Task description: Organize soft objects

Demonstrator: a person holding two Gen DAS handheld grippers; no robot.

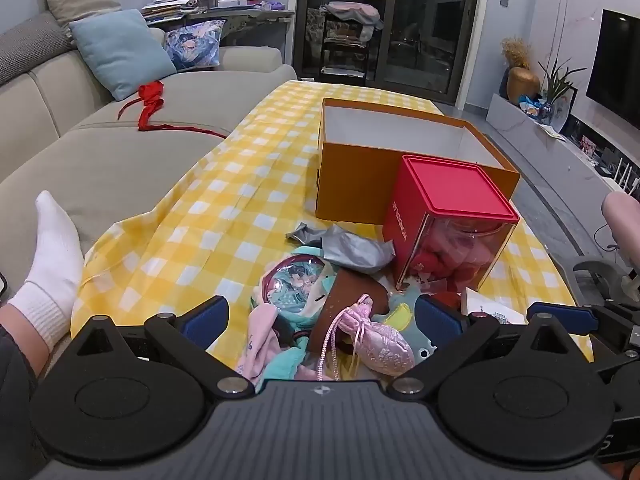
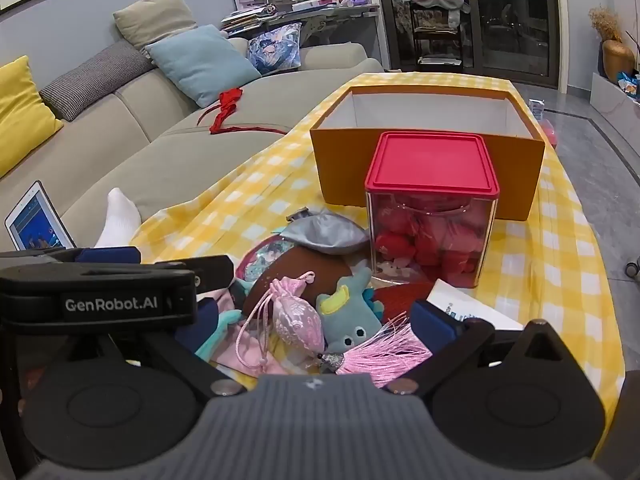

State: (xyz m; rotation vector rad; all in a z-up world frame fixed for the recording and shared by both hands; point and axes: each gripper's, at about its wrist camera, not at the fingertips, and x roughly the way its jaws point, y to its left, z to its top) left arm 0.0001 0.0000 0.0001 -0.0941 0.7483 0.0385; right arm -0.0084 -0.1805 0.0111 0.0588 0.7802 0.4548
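Toys (image 2: pixel 344 320) lie piled on the surface (image 1: pixel 224 208); orange box (image 1: pixel 352 184) is empty; both claws, left (image 1: pixel 320 320) and right (image 2: pixel 312 320), open, hold nothing.

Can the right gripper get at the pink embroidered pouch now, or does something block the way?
Probably yes. The right gripper is open and empty, and the pink pouch lies on top of the pile, uncovered, just ahead between its fingers. Only the blue plush toy touches its side.

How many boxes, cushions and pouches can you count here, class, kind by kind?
Boxes: 2, orange box, red-lidded box
Cushions: 5, yellow, houndstooth, beige, blue, printed
Pouches: 2, grey, pink
Total: 9
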